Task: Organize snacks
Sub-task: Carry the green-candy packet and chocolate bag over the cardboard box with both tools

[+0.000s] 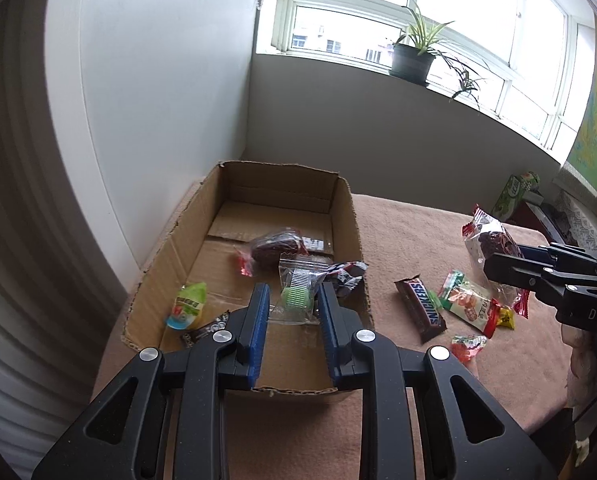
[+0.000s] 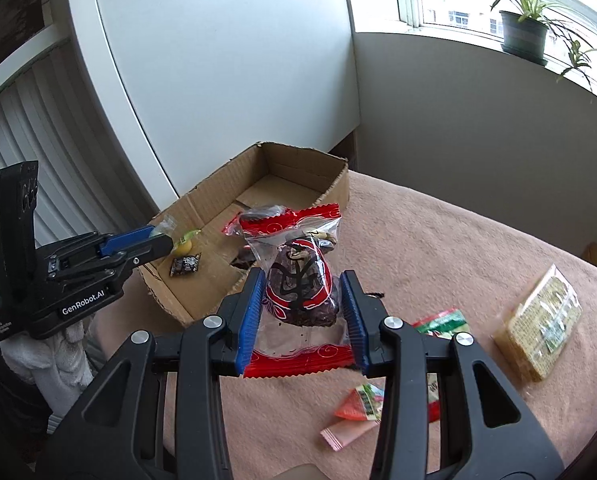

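A cardboard box (image 1: 350, 216) stands open on the pink-covered table. My left gripper (image 1: 292, 300) is shut on a clear packet with a green sweet (image 1: 296, 290), held above the box's near end. Inside the box lie a red-and-dark pastry packet (image 1: 272, 248), a green jelly cup (image 1: 188, 306) and a dark candy (image 1: 204, 332). My right gripper (image 2: 304, 300) is shut on a clear red-edged packet with a dark pastry (image 2: 298, 288), held above the table to the right of the box (image 2: 334, 188). It also shows in the left wrist view (image 1: 488, 240).
Loose snacks lie on the table right of the box: a Snickers bar (image 1: 420, 306), a green-red packet (image 1: 468, 302), a small red packet (image 1: 468, 346). The right wrist view shows a yellow cracker pack (image 2: 538, 330), a triangular red packet (image 2: 360, 402) and a pink bar (image 2: 346, 434). A white cabinet stands behind the box.
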`<act>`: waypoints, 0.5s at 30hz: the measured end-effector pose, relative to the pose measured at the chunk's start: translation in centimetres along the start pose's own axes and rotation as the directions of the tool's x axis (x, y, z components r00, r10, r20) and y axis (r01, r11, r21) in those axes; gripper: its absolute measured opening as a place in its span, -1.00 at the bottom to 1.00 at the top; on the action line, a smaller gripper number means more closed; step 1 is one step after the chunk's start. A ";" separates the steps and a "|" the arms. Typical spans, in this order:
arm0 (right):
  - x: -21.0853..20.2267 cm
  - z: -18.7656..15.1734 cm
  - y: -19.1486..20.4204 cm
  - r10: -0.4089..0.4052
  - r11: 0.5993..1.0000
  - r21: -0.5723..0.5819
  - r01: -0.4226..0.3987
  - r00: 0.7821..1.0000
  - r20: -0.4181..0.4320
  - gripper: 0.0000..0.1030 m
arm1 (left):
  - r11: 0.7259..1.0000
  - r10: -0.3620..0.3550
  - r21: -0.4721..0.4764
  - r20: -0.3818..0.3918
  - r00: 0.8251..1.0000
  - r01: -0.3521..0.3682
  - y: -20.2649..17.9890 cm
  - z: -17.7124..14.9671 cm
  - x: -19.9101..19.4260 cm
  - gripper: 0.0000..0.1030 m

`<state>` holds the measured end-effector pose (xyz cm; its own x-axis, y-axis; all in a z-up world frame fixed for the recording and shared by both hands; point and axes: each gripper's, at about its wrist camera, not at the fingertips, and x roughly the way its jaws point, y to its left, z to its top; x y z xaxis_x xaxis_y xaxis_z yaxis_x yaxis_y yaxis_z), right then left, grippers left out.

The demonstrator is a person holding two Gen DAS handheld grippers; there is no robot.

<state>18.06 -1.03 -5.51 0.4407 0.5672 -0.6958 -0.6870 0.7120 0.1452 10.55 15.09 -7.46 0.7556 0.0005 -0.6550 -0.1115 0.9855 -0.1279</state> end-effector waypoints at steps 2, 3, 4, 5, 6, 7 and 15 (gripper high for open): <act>1.1 0.7 0.9 0.013 1.000 -0.013 -0.013 1.000 -0.004 -0.22 | 1.000 0.013 -0.008 -0.001 1.000 -0.013 0.6 0.0 0.1 -0.55; 1.6 1.0 1.2 0.019 1.000 -0.020 -0.019 1.000 -0.006 -0.22 | 1.000 0.019 -0.009 -0.002 1.000 -0.019 0.9 0.0 0.2 -0.55; 2.1 1.3 1.6 0.021 0.999 -0.027 -0.021 1.000 -0.008 -0.22 | 1.000 0.024 -0.012 -0.002 1.000 -0.024 1.2 0.1 0.2 -0.55; 2.6 1.6 1.9 0.021 0.999 -0.032 -0.021 1.000 -0.010 -0.22 | 0.999 0.028 -0.016 -0.002 1.000 -0.028 1.4 0.1 0.3 -0.55; 3.1 2.0 2.2 0.022 0.999 -0.035 -0.022 1.000 -0.013 -0.22 | 0.999 0.031 -0.019 -0.002 1.000 -0.031 1.7 0.1 0.4 -0.55; 3.6 2.3 2.4 0.023 0.999 -0.035 -0.024 1.000 -0.017 -0.22 | 0.999 0.035 -0.021 -0.003 0.999 -0.035 1.9 0.2 0.5 -0.55; 7.1 4.4 3.0 0.039 0.999 -0.022 -0.041 0.997 -0.061 -0.22 | 0.998 0.050 -0.026 -0.008 0.999 -0.050 2.7 0.3 1.2 -0.55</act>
<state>21.68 6.93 -6.91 0.3771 0.5683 -0.7313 -0.7170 0.6789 0.1579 11.34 17.81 -8.40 0.7441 0.0487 -0.6663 -0.1666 0.9794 -0.1144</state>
